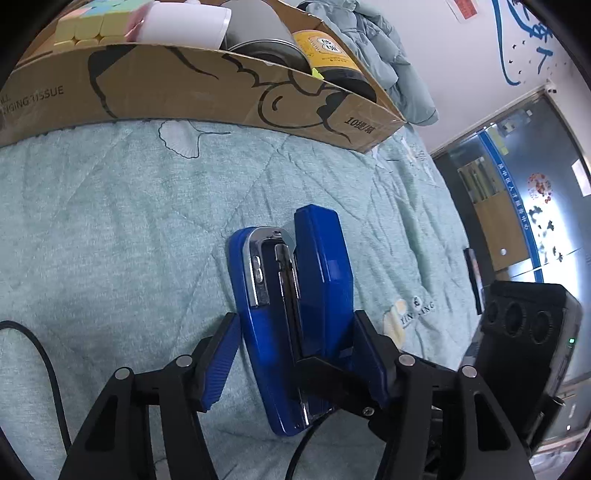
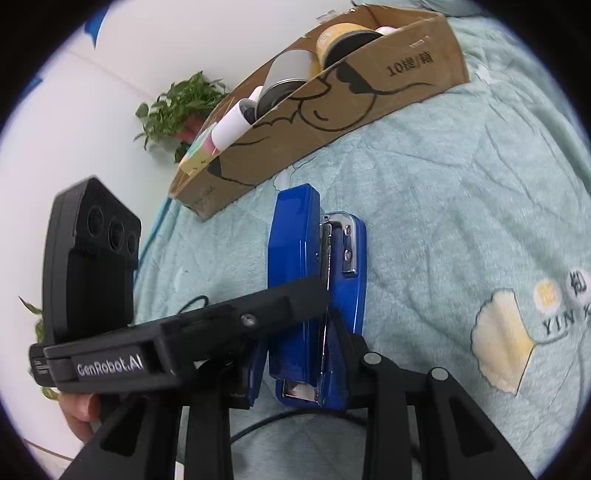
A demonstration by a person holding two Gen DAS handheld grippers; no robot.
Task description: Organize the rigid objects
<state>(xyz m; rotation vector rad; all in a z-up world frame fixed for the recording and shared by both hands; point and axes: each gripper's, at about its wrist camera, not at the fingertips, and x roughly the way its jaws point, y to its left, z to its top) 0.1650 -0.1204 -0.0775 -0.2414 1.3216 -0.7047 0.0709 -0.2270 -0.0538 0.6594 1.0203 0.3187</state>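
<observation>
I'm working one blue stapler [image 1: 291,317] lying on its side on the green quilt [image 1: 110,229], long axis running straight ahead from both grippers toward the cardboard box [image 1: 207,88]. My left gripper [image 1: 295,365] is straddling its near end — jaws spread, left pad clear of it, right-pad contact I can't tell. My right gripper [image 2: 295,354] is pinching the stapler's top arm at that same end — so right is nearer to carrying it. Box ahead holding one puzzle cube [image 1: 92,22], one white cup [image 1: 184,22], one tin [image 1: 266,51], one yellow-labelled jar [image 1: 328,55].
</observation>
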